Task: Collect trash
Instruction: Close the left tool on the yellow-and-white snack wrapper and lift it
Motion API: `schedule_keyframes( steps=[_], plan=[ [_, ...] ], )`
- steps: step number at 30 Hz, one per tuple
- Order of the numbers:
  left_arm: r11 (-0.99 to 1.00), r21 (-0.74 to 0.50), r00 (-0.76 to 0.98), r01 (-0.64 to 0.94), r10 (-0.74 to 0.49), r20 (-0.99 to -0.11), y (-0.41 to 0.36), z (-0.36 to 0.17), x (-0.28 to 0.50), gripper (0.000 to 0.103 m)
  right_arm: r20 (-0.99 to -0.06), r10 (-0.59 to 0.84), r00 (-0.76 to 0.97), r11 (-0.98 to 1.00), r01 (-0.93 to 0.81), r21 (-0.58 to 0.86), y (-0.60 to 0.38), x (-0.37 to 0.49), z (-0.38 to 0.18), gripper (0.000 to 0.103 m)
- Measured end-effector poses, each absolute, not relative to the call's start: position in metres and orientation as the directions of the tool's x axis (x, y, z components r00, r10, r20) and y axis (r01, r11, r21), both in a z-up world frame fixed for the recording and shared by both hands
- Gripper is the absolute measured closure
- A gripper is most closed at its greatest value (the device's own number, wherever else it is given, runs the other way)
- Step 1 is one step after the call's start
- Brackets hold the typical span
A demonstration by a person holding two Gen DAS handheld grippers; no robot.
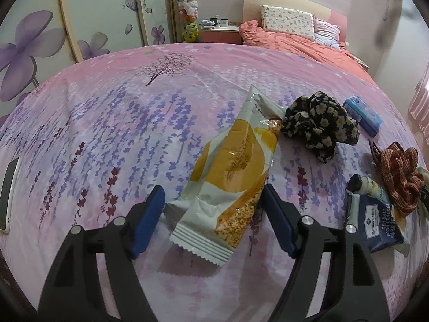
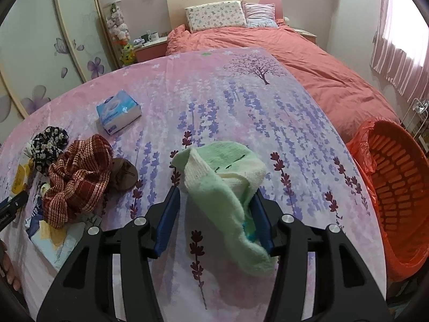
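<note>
Navy packet reads "Member's Mark", "Sea Salt". Left gripper, angled downward, straddles snack wrapper, jaws wide. Right gripper grips green sock.

left gripper: matte black plastic frame, slotted arms, two flat blue pads
left screws: round silver, four across the linkage
right gripper: same black frame, blue pads
right screws: round silver, four
</note>
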State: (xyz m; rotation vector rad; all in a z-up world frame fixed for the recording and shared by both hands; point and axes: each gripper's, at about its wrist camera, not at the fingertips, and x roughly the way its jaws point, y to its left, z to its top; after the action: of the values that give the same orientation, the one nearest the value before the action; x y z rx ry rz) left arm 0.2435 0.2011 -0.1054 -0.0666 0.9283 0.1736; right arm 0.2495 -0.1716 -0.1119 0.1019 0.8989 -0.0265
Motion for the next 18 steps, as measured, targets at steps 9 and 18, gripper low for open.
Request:
schedule_keyframes(
  steps=[9,18],
  plan=[
    [0.984,0.018,0.586,-0.178,0.121,-0.801,0.202,-0.105,0.243,0.029,-0.785,0.014,0.62,0.996,0.06,0.065,-0.17,0.248,-0.111,0.047],
    [0.994,0.068,0.599,-0.083,0.104,-0.794,0.193,-0.102,0.251,0.033,-0.781,0.074,0.62,0.992,0.034,0.122,-0.178,0.251,-0.108,0.049]
  ],
)
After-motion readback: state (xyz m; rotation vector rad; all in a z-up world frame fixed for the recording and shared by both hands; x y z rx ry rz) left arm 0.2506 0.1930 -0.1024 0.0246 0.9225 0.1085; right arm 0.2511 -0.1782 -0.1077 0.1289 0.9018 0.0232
